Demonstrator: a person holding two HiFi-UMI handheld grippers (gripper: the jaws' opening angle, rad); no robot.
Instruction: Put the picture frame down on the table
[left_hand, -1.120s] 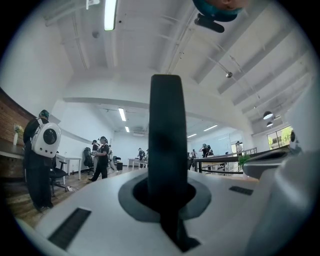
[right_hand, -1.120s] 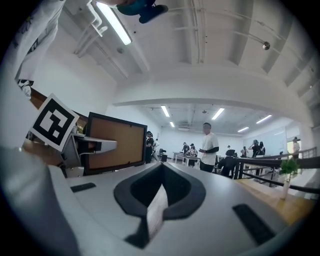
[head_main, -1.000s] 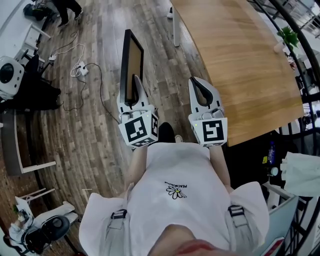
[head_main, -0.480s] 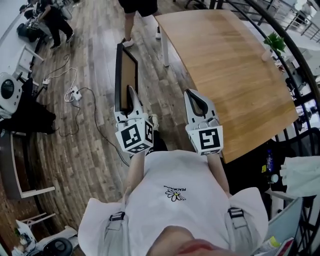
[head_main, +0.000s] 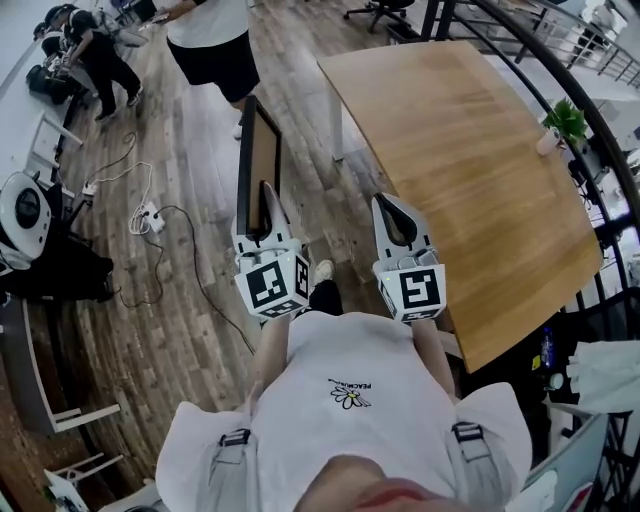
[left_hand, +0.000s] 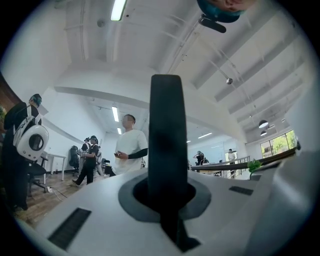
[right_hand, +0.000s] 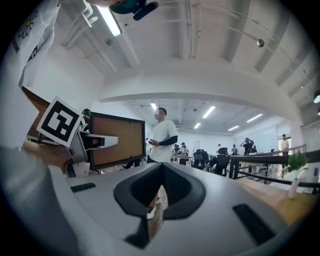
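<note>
The picture frame (head_main: 258, 160), black-edged with a brown backing, stands on edge over the wooden floor with my left gripper (head_main: 268, 203) shut on its near edge. In the left gripper view the frame's black edge (left_hand: 167, 135) rises as a dark bar between the jaws. My right gripper (head_main: 388, 207) is shut on nothing, just left of the table's near edge. The right gripper view shows the frame (right_hand: 116, 140) at left, held by the left gripper (right_hand: 95, 142). The light wooden table (head_main: 470, 150) stretches away to the right.
A person in a white shirt and black shorts (head_main: 210, 40) stands beyond the frame. Cables and a power strip (head_main: 150, 215) lie on the floor at left, near a white round device (head_main: 25, 205). A small potted plant (head_main: 565, 125) sits at the table's far right edge by a railing.
Both grippers and the frame have come closer to the table's near corner. The person in the white shirt has come into view at the top. The left gripper's hold is unchanged.
</note>
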